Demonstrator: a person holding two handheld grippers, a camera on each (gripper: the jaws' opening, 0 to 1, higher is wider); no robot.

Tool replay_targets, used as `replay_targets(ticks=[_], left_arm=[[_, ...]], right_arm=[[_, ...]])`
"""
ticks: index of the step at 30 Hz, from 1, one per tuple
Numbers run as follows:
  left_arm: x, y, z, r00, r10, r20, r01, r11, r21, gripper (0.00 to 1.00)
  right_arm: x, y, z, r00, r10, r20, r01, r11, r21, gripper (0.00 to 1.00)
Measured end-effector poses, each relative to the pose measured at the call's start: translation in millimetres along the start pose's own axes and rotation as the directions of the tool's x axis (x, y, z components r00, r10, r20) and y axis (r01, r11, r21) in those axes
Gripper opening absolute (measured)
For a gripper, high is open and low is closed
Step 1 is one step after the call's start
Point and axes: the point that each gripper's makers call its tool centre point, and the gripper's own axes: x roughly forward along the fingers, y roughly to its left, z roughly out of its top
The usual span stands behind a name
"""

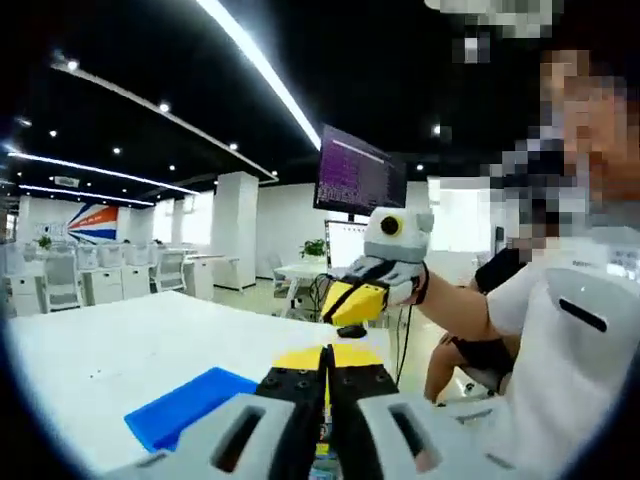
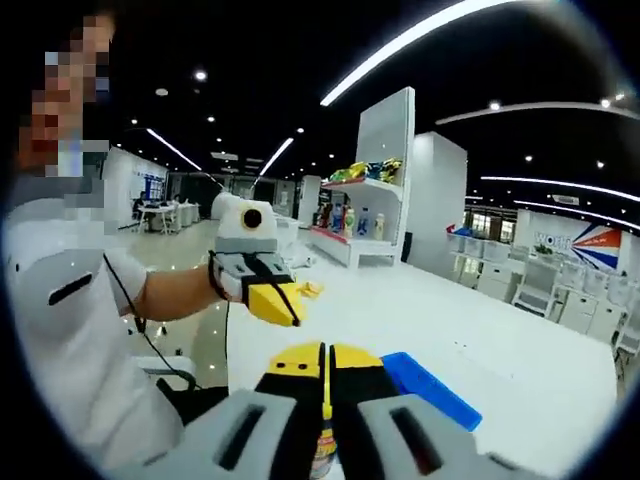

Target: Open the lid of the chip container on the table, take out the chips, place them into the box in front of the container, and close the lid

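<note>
- Left gripper view: left gripper (image 1: 327, 358) rising from the bottom, its 2 yellow-tipped jaws pressed flat together, clenched with nothing identifiable between them. Just a sliver of colour low in the seam, too small to name.
- Beyond the jaws, a white table (image 1: 120, 345) with 1 blue flat piece (image 1: 190, 405) lying on it, just left of the jaws. Box or lid: cannot tell.
- Right gripper (image 1: 347, 303) raised in the air above the table's far edge, yellow jaws looking closed and carrying nothing. Behind it, a monitor (image 1: 358, 175) on a stand.
- No chip container to be made out for certain here.
- Right gripper view: right gripper (image 2: 323, 352) likewise clenched, jaws meeting along 1 thin line, nothing gripped that can be named.
- Blue flat piece (image 2: 430, 390) on the table (image 2: 520, 350), just right of the jaws.
- Left gripper (image 2: 282, 303) held up well above the tabletop, jaws together. A stocked shelf (image 2: 360, 200) far behind.
- Judged stage: very start, lid not yet touched, both tools high and apart from the work.
- To do this step well: bring both tools down, tilt the views toward the tabletop and find the container first. Release both pairs of jaws before reaching. Steady the body with 1 tool, grip the lid rim squarely with the other, then lift slowly to avoid tipping.
</note>
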Motion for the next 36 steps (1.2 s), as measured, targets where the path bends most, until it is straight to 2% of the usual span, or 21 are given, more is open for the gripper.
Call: replay_targets(ticks=[2, 5, 8, 14, 19, 21, 22, 26, 31, 32, 34, 36], left_arm=[[2, 3.3, -7.5, 0.999, 0.002, -0.042, -0.001, 1.000, 0.026, 0.02], [5, 2.7, -7.3, 0.999, -0.018, -0.045, 0.019, 1.000, 0.004, 0.02], [7, 5.7, -9.0, 0.997, -0.015, -0.076, 0.016, 1.000, 0.012, 0.02], [8, 7.1, -3.5, 0.997, -0.025, -0.076, 0.024, 1.000, -0.005, 0.02], [15, 6.8, -20.5, 0.986, -0.028, -0.167, 0.030, 1.000, 0.008, 0.02], [16, 7.7, -25.0, 0.981, -0.031, -0.190, 0.034, 0.999, 0.012, 0.02], [15, 8.6, -22.1, 0.983, -0.035, -0.178, 0.036, 0.999, 0.007, 0.02], [15, 5.9, -22.8, 0.981, -0.041, -0.188, 0.046, 0.999, 0.021, 0.02], [17, 4.5, -23.1, 0.973, -0.035, -0.227, 0.044, 0.998, 0.037, 0.02], [17, 3.8, -23.4, 0.973, -0.036, -0.230, 0.046, 0.998, 0.041, 0.02], [17, 3.1, -23.7, 0.971, -0.042, -0.235, 0.055, 0.997, 0.047, 0.02], [18, 1.6, -24.3, 0.970, -0.044, -0.239, 0.058, 0.997, 0.052, 0.01]], right_arm=[[4, 2, -0.4, 1.000, 0.008, -0.015, -0.008, 1.000, -0.013, 0.02], [8, 1, -9.4, 0.997, 0.008, -0.082, -0.010, 1.000, -0.021, 0.02], [10, 0, -13.9, 0.994, 0.009, -0.110, -0.013, 1.000, -0.028, 0.02], [15, 3, -21.3, 0.988, 0.024, -0.151, -0.030, 0.999, -0.032, 0.01], [15, 2, -34.9, 0.979, 0.025, -0.202, -0.033, 0.999, -0.034, 0.01], [14, 2, -36.1, 0.978, 0.028, -0.206, -0.027, 1.000, 0.004, 0.01], [14, 1, -35.2, 0.979, 0.026, -0.200, -0.026, 1.000, 0.007, 0.01], [13, 0, -36.1, 0.980, 0.040, -0.194, -0.034, 0.999, 0.030, 0.01], [13, 1, -36.5, 0.981, 0.044, -0.188, -0.038, 0.999, 0.035, 0.00], [13, 1, -38.5, 0.981, 0.045, -0.188, -0.034, 0.998, 0.058, 0.00], [13, 1, -39.8, 0.984, 0.051, -0.168, -0.039, 0.997, 0.073, 0.00], [12, 1, -38.7, 0.992, 0.055, -0.117, -0.045, 0.995, 0.084, 0.00]])
